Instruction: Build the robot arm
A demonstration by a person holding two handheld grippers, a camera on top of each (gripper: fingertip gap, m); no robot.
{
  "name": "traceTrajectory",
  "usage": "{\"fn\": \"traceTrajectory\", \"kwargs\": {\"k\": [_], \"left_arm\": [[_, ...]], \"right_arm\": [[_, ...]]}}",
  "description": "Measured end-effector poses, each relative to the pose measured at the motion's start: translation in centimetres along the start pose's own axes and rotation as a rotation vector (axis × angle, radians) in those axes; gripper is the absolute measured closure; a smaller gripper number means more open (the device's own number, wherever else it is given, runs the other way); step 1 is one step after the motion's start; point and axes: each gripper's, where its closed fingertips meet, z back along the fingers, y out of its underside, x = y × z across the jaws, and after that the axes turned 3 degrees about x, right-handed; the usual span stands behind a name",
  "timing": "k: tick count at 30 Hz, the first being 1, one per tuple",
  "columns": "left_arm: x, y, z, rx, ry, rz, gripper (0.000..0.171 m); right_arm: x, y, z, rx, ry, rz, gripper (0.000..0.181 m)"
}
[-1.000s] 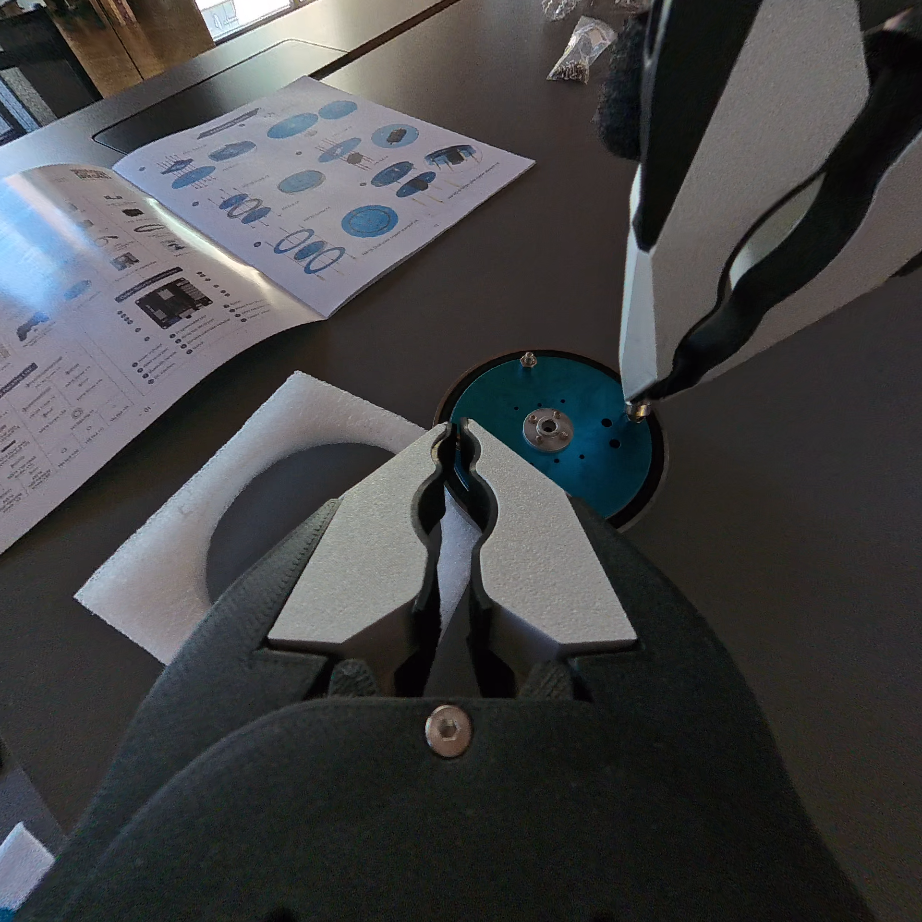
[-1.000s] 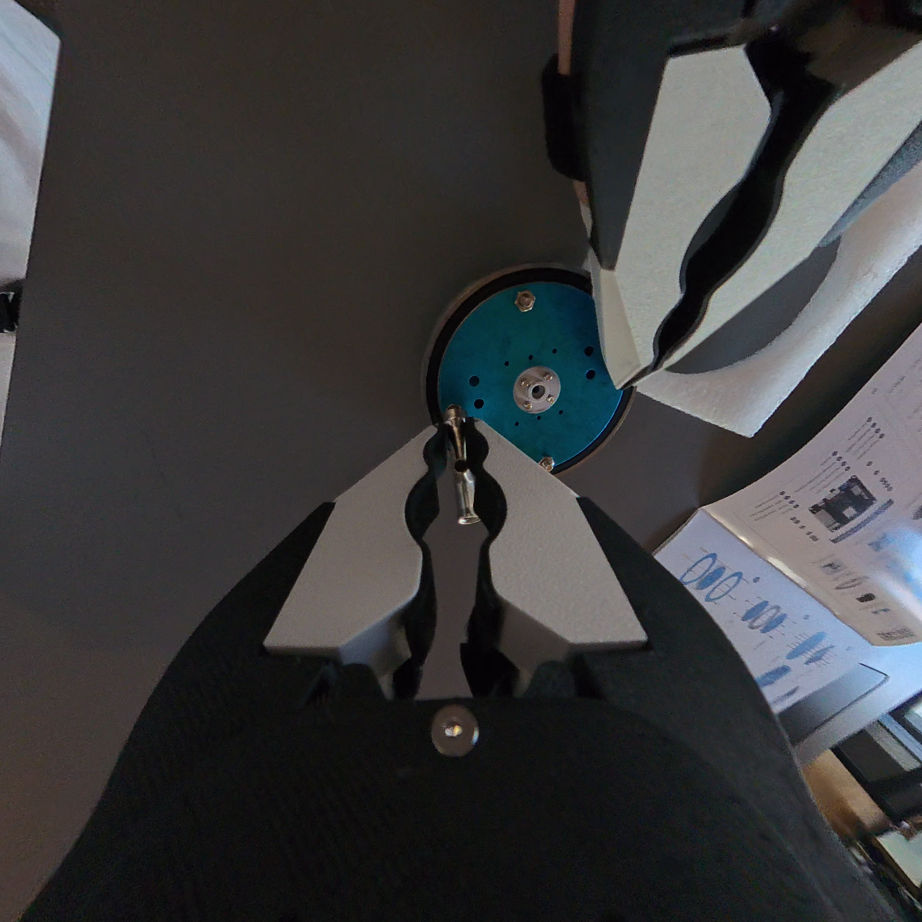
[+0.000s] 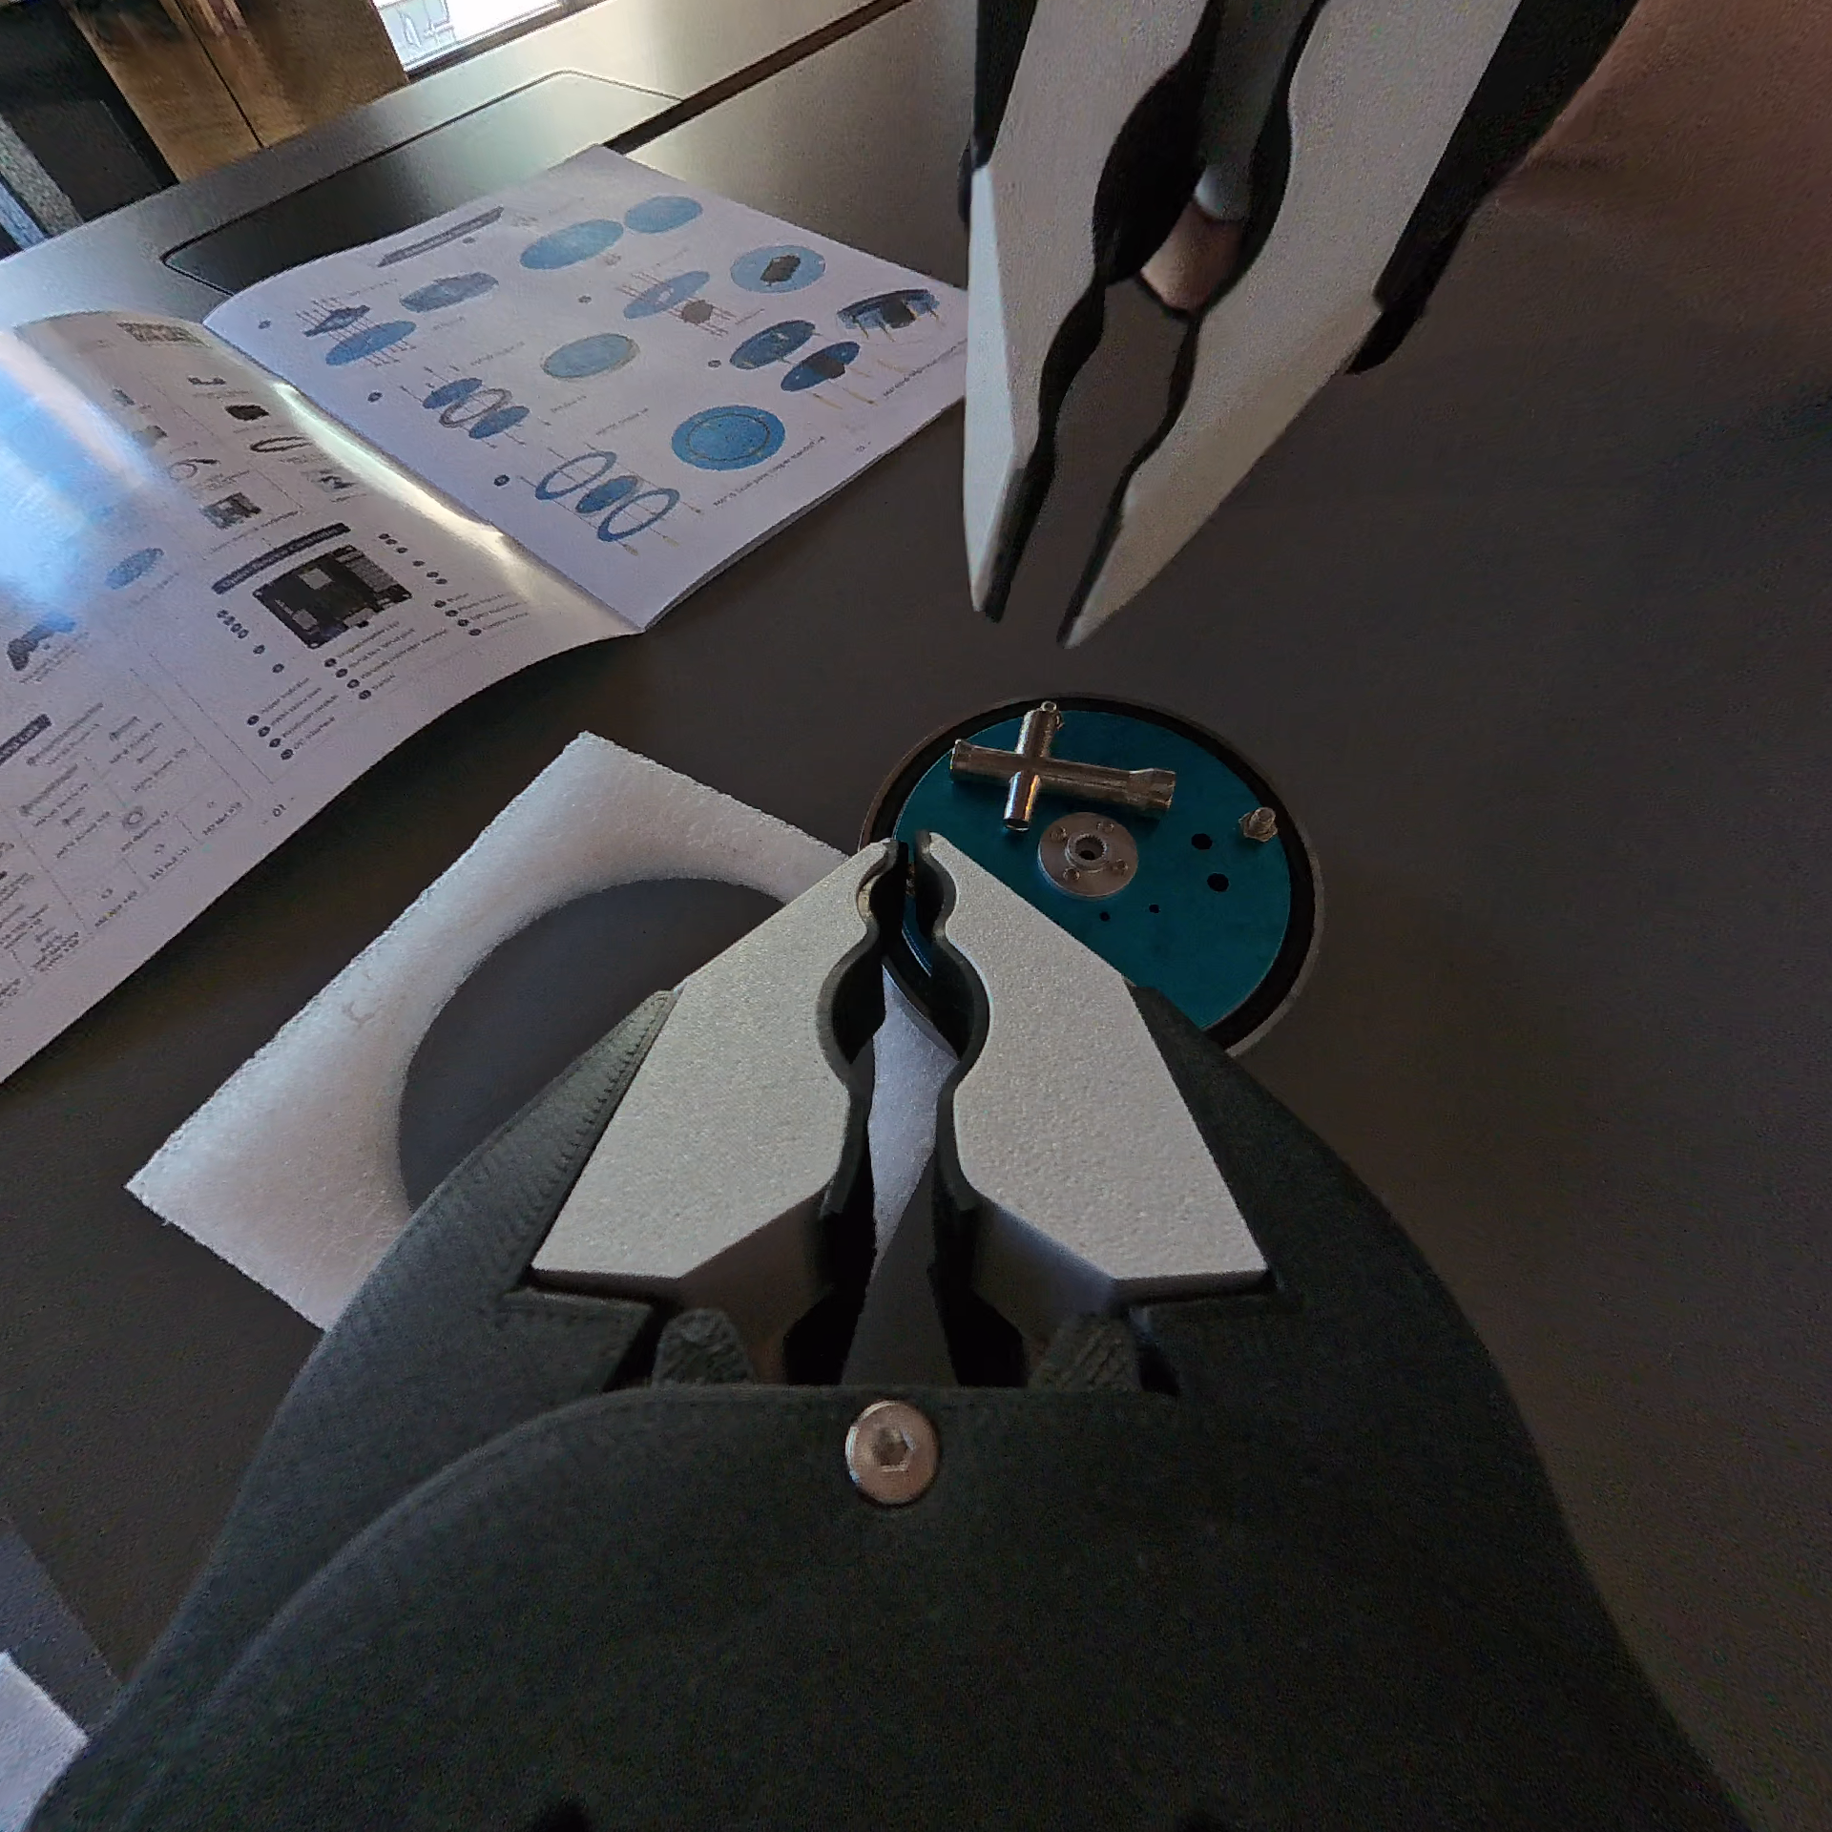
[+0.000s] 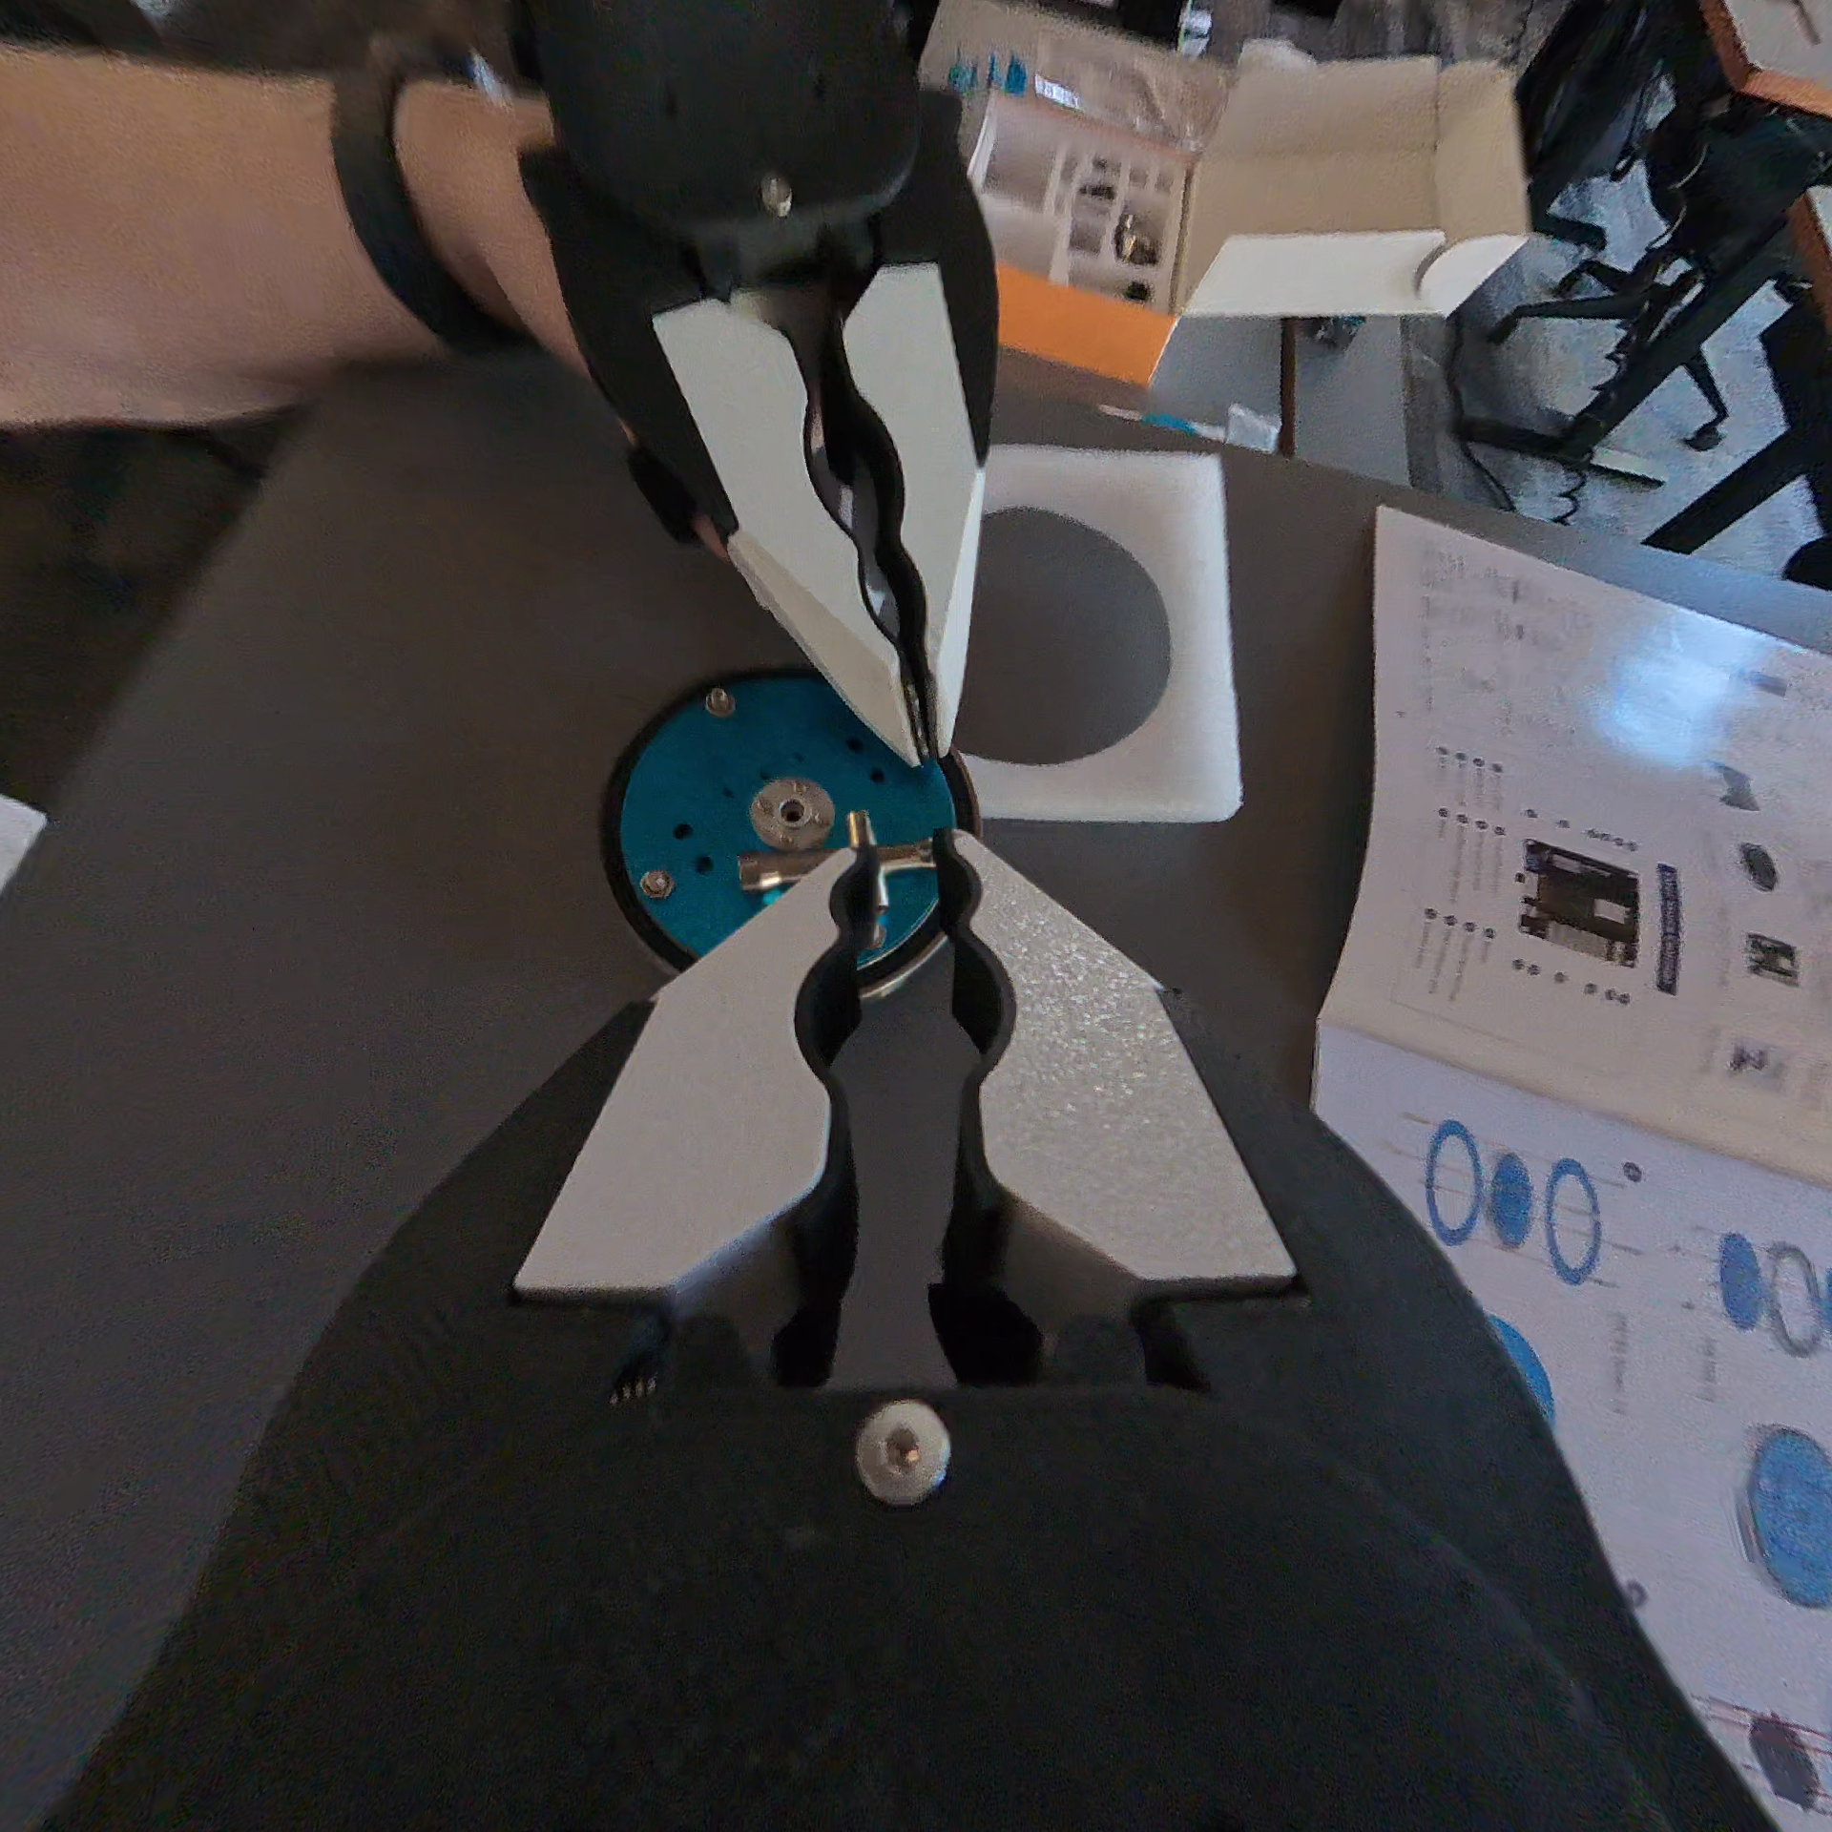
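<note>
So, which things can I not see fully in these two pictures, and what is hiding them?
- Blue disc: near edge, left wrist view, under the left claw shut on its rim.
- Cross wrench: one arm, right wrist view, behind the open right claw's finger.
- Booklet: right wrist view, blurred and cut by the frame edge.
- Foam square: near corner, left wrist view, behind the left claw.
</note>
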Motion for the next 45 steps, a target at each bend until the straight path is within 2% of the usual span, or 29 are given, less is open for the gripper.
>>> {"fn": "traceTrajectory", "kwargs": {"k": [3, 7, 8, 12, 14, 16, 20, 22, 24, 25, 27, 28, 30, 33, 40, 45], "left_arm": [[0.0, 0.0, 0.0, 0.000, 0.001, 0.001, 0.171], [0.0, 0.0, 0.0, 0.000, -0.003, -0.003, 0.171], [0.0, 0.0, 0.0, 0.000, -0.003, -0.004, 0.171], [0.0, 0.0, 0.0, -0.001, -0.001, -0.001, 0.171], [0.0, 0.0, 0.1, -0.001, 0.001, 0.001, 0.171], [0.0, 0.0, 0.1, -0.002, 0.002, 0.002, 0.171], [0.1, -0.2, 0.3, -0.017, 0.006, 0.018, 0.166], [0.4, -1.2, 1.2, -0.093, 0.004, 0.036, 0.149], [-0.6, -3.3, 2.9, -0.222, 0.083, 0.082, 0.147], [-1.8, -4.2, 3.8, -0.278, 0.167, 0.106, 0.149], [-4.3, -5.1, 4.7, -0.314, 0.305, 0.126, 0.149], [-5.1, -5.0, 4.5, -0.299, 0.319, 0.112, 0.148], [-5.6, -4.0, 3.2, -0.215, 0.259, 0.045, 0.146], [-6.2, -3.3, 2.0, -0.140, 0.216, -0.034, 0.159], [-6.3, -3.4, 1.6, -0.140, 0.165, -0.076, 0.171], [-6.5, -3.2, 1.7, -0.134, 0.139, -0.105, 0.171]], "right_arm": [[0.4, 1.0, -1.2, 0.064, -0.046, -0.010, 0.165], [0.7, 2.0, -2.1, 0.111, -0.054, -0.006, 0.168], [0.6, 1.8, -2.0, 0.105, -0.048, -0.006, 0.174], [0.8, 1.3, -1.8, 0.082, -0.018, 0.032, 0.175], [1.2, 0.2, -0.9, 0.015, 0.056, 0.123, 0.175], [2.6, -1.2, 0.4, -0.063, 0.167, 0.322, 0.176], [3.9, -1.6, 2.1, -0.047, 0.472, 0.688, 0.176], [4.5, -1.7, 2.3, -0.066, 0.561, 0.756, 0.176], [4.5, -1.5, 2.2, -0.056, 0.637, 0.811, 0.176], [4.5, -1.6, 2.1, -0.052, 0.659, 0.826, 0.175], [4.6, -1.4, 1.6, -0.040, 0.669, 0.837, 0.175], [4.7, -1.3, 1.4, -0.040, 0.670, 0.845, 0.175], [4.9, -1.2, 1.1, -0.045, 0.664, 0.853, 0.176], [5.0, -1.2, 1.2, -0.045, 0.667, 0.866, 0.175], [5.4, -0.9, 1.3, -0.049, 0.671, 0.909, 0.175], [5.8, -0.8, 0.9, -0.043, 0.672, 0.943, 0.175]]}}
